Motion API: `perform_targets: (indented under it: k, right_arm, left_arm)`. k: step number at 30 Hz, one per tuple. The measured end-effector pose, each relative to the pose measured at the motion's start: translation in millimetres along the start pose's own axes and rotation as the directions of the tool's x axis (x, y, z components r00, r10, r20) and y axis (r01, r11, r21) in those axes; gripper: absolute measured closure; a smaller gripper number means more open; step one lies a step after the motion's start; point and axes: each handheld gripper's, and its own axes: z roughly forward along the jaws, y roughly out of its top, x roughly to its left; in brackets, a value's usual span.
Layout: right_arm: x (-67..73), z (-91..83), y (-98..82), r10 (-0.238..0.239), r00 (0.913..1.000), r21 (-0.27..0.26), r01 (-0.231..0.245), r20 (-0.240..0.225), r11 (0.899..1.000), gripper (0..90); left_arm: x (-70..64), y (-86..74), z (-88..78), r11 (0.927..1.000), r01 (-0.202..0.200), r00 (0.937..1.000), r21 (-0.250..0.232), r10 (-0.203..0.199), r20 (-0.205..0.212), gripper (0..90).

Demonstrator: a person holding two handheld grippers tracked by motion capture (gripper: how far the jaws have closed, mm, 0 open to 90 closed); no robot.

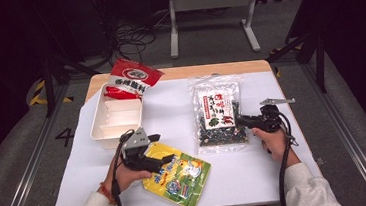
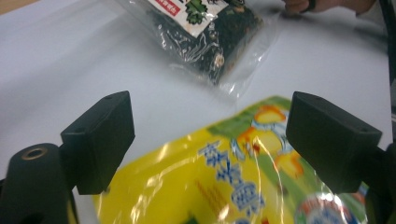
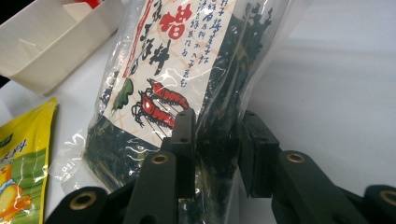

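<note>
Clamping on the clear seaweed bag w/ the right gripper — jaws pinched on the bag's right edge, plastic bunched between the pads, dark flakes pressed up against both. Seen from the high view: right gripper coming in from the right side, tips at the bag's lower right edge, right hand behind it, cable trailing back toward the sleeve. Bag lying flat on the white table, right of centre, label w/ red shrimp drawing facing up.

Over to the left gripper: jaws wide apart, nothing between the pads, hanging just above the yellow snack bag. Not touching it as far as can be told. From above, left gripper pointing right over the yellow snack bag's upper left part, left hand wrapped round the grip, grey plate on top. Yellow bag flat near the front edge of the table, tilted, just below-left of the seaweed bag, the two apart.

Further back, left: white divided tray, w/ a red snack bag propped in its far end, leaning over the rim. Tray corner also showing in the right gripper view, up left, beyond the seaweed bag.
</note>
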Motion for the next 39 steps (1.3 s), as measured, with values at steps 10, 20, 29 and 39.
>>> perform_targets:
  k: [10,20,29,39]
  right_arm:
    - [10.3,-11.0,-6.0,-0.111,0.9938,-0.054,0.111,0.000,0.992,70.4]
    - [21.3,-14.6,-8.3,-0.224,0.9744,-0.095,0.222,-0.011,0.970,70.2]
    - [27.2,-14.4,-8.6,-0.260,0.9656,-0.110,0.256,-0.015,0.960,69.1]
    - [29.4,-18.1,-8.0,-0.264,0.9646,-0.136,0.262,0.004,0.956,69.7]
  left_arm:
    - [27.3,37.0,61.5,0.9966,0.081,0.9967,0.017,-0.081,0.011,12.0]
    - [42.2,52.4,106.0,0.9852,0.171,0.9843,0.014,-0.171,0.043,15.0]
    - [36.9,63.3,114.5,0.9864,0.161,0.9841,-0.033,-0.158,0.081,26.8]
    - [35.4,71.2,105.3,0.9848,0.139,0.9826,-0.104,-0.124,0.138,55.6]
